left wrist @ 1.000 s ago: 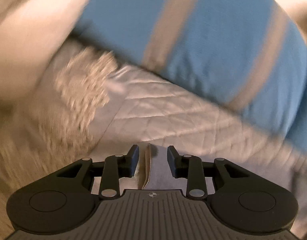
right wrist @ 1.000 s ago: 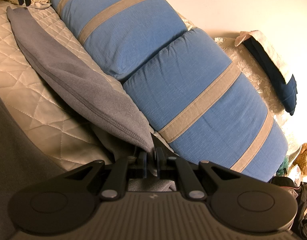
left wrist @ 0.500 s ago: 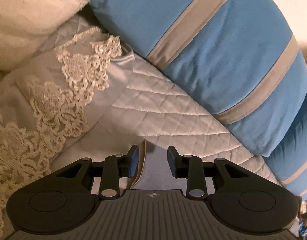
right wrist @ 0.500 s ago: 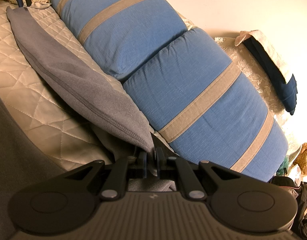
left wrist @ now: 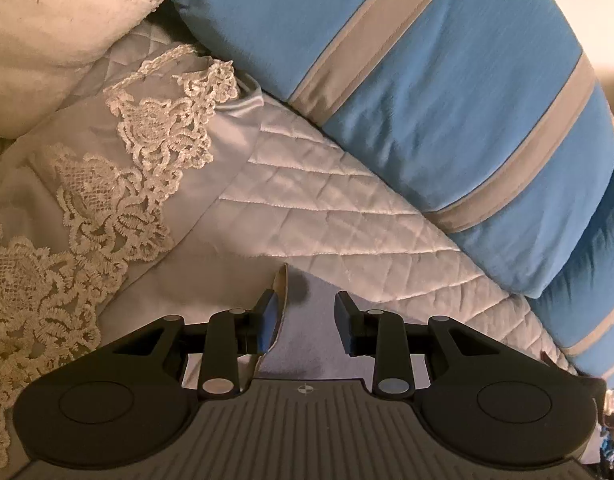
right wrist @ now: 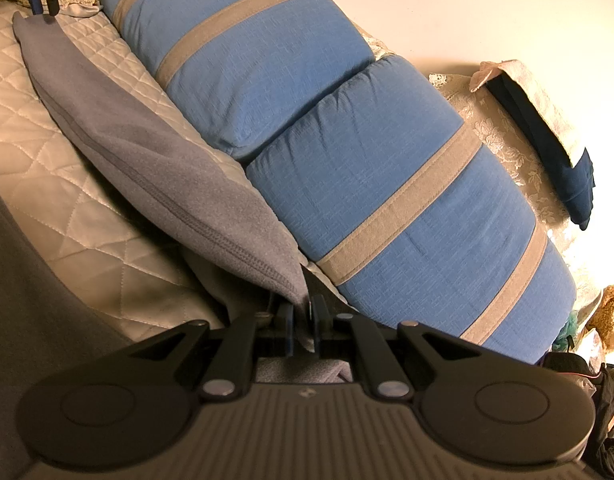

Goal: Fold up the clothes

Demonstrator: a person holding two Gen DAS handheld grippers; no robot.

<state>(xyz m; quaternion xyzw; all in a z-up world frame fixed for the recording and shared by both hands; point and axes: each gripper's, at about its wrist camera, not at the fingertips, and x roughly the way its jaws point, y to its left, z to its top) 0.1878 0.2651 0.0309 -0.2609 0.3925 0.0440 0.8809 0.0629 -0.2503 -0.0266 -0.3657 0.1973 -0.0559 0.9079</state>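
A grey fleece garment [right wrist: 147, 152] is stretched along the quilted bedspread [right wrist: 47, 152] in front of the blue pillows. My right gripper [right wrist: 303, 316] is shut on its near corner, where the stitched hem runs in between the pads. At the far end, my left gripper [right wrist: 43, 0] stands over the other corner. In the left wrist view that grey corner [left wrist: 307, 320] lies between the jaws of my left gripper [left wrist: 305, 316], which stand apart. The cloth edge leans on the left pad [left wrist: 267, 320] and is clear of the right one.
Two blue pillows with beige stripes [right wrist: 267, 60] [right wrist: 407, 220] run along the bed's far side. A lace-trimmed cloth [left wrist: 127, 200] and a cream pillow [left wrist: 59, 20] lie left of the far corner. A dark blue folded item [right wrist: 547, 140] and a plush bear [right wrist: 611, 316] sit at right.
The left wrist view was blurred a second ago and has steadied, tilted slightly. The cloth corner stays between the left jaws. The right gripper and its hold look unchanged.
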